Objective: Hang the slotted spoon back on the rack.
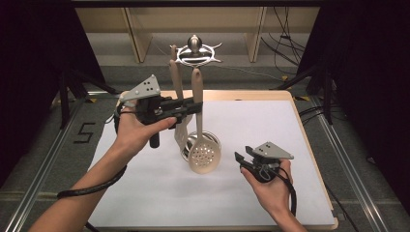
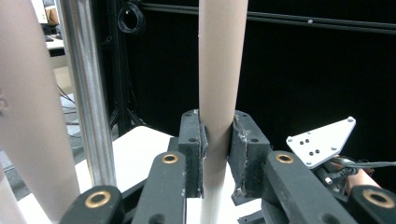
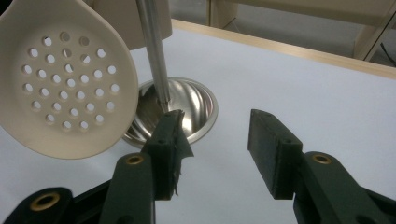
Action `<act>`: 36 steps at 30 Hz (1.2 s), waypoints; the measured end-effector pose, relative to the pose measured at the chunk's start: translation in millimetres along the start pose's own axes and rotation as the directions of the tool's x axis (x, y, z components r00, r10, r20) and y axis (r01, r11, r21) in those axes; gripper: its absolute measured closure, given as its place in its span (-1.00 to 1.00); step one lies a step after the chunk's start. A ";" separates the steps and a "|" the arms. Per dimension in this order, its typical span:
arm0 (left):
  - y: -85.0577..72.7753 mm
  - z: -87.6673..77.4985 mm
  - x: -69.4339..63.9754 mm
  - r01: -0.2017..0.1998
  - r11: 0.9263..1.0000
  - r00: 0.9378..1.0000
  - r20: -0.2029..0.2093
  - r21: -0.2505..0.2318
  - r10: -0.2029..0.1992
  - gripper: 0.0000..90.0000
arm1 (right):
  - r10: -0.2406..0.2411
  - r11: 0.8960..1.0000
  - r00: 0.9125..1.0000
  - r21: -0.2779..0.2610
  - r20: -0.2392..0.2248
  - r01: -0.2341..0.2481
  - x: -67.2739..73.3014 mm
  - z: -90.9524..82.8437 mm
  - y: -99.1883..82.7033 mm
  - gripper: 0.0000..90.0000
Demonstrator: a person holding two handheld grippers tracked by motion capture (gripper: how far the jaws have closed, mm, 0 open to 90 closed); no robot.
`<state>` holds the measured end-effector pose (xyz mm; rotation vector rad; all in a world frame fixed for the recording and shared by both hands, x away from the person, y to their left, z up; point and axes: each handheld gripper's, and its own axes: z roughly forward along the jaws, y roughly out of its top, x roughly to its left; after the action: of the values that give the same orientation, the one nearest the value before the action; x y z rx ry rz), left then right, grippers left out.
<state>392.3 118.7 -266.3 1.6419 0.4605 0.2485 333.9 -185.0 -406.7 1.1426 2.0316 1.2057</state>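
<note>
A beige skimmer (image 1: 204, 154) with a perforated bowl hangs upright, its bowl low over the table. My left gripper (image 1: 193, 107) is shut on its long handle (image 2: 219, 70), and the pads (image 2: 192, 140) press it from both sides. Beside it rises a metal utensil stand (image 1: 195, 50) with a ring of hooks on top, a pole (image 2: 88, 93) and a round shiny base (image 3: 191, 107). A second beige utensil (image 1: 176, 82) stands at the stand, just left of the skimmer. My right gripper (image 1: 241, 159) is open and holds nothing, low at the right of the skimmer bowl (image 3: 65, 79).
A white mat (image 1: 270, 130) covers the wooden table (image 1: 314, 164). Black curtains and tripod legs stand at both sides. Wooden furniture legs and cables lie on the floor beyond the far edge.
</note>
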 end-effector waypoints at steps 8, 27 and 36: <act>-0.8 -0.6 3.8 0.020 1.000 1.000 0.002 -0.003 -0.020 0.67 | 0.050 0.999 0.999 0.017 -0.008 -0.050 3.1 -0.4 -0.7 0.23; -5.2 -2.1 13.5 0.115 0.992 0.993 0.042 -0.041 -0.113 0.61 | 0.042 0.999 0.999 0.014 -0.011 -0.041 1.8 0.5 -1.9 0.23; -7.3 -4.9 18.4 0.154 0.986 0.987 0.044 -0.058 -0.152 0.56 | 0.052 0.998 0.999 0.027 0.007 -0.052 4.1 -0.1 -2.6 0.23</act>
<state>405.6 131.6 -274.8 1.5400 0.5408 0.1142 330.6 -182.2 -408.9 1.2176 2.0309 1.2020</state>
